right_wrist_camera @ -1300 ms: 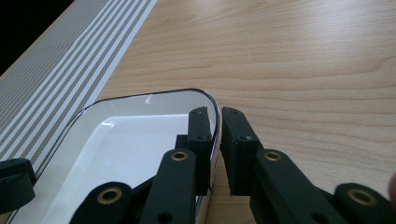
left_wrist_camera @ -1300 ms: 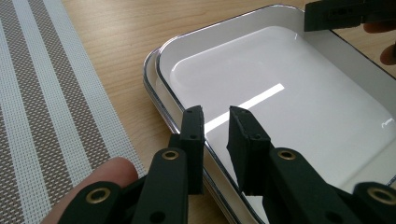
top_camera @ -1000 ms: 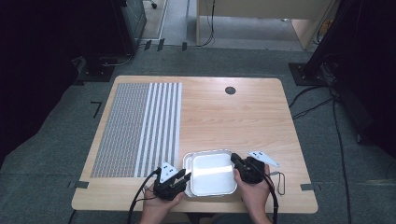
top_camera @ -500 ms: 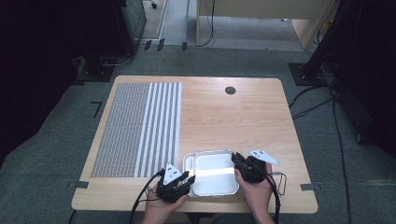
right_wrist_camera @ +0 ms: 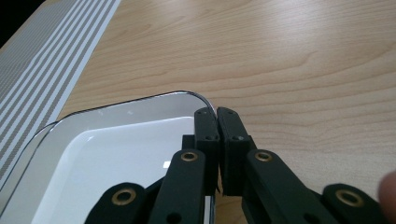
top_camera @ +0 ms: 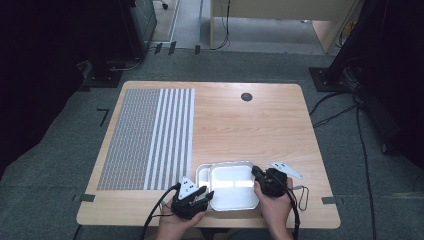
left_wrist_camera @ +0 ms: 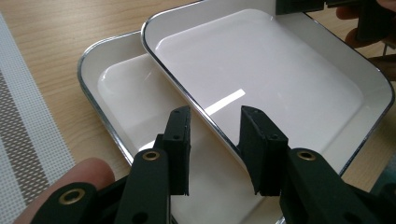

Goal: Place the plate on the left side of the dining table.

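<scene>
Wooden table (top_camera: 240, 125) with striped mat (top_camera: 150, 137) and two stacked white trays (top_camera: 230, 182).

Both hands are coming in from the bottom edge of the high view, just left and right of centre. The left hand (top_camera: 176, 222) is holding the left gripper (top_camera: 204, 196) low in the frame, pointing up and to the right. Its jaws have just been opening and are standing apart, their pads (left_wrist_camera: 180, 140) clear on both sides. The right hand (top_camera: 274, 205) is gripping the right gripper (top_camera: 256, 172) at lower centre-right, pointing up and to the left. Its jaws are pressing together, pinching the rim of the upper tray (right_wrist_camera: 154, 105).
</scene>
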A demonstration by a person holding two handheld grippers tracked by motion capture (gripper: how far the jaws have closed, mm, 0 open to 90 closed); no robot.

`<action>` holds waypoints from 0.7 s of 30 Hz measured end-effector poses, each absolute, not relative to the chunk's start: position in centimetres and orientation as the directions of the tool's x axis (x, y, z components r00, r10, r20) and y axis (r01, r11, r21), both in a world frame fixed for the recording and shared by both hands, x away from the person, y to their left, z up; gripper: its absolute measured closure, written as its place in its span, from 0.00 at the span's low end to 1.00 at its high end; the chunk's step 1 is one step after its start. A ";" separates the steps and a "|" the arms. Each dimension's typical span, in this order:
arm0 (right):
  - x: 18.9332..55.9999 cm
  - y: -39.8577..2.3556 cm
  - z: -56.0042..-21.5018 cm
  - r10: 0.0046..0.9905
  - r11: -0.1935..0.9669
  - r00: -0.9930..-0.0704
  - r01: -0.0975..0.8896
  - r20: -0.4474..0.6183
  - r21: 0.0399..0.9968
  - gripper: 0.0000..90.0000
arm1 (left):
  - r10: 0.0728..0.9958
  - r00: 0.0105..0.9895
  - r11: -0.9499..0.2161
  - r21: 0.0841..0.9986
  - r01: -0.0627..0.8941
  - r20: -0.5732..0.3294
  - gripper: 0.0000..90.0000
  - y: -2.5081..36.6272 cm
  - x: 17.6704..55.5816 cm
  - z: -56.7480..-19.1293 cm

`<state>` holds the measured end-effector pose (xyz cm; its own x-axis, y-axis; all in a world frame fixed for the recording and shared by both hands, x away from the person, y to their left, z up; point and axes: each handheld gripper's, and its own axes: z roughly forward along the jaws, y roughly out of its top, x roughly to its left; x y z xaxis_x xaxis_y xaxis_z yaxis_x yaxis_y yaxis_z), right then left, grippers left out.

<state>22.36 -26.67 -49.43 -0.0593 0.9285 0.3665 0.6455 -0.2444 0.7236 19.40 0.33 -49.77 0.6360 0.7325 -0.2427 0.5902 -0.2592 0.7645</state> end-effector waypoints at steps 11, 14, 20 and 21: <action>21.7 -26.4 -49.8 0.920 -0.300 -0.011 0.625 0.393 0.720 1.00 | 0.739 0.578 -0.199 0.708 0.678 -0.346 0.74 -0.3 19.3 -50.2; 21.7 -26.3 -49.8 0.926 -0.288 -0.015 0.618 0.377 0.732 0.99 | 0.748 0.574 -0.203 0.709 0.676 -0.333 0.74 -0.5 19.1 -50.2; 21.5 -26.0 -49.7 0.939 -0.250 -0.033 0.616 0.342 0.747 0.98 | 0.796 0.535 -0.198 0.714 0.671 -0.282 0.83 -0.5 19.0 -50.1; 21.5 -26.0 -49.7 0.939 -0.250 -0.033 0.616 0.342 0.747 0.98 | 0.796 0.535 -0.198 0.714 0.671 -0.282 0.83 -0.5 19.0 -50.1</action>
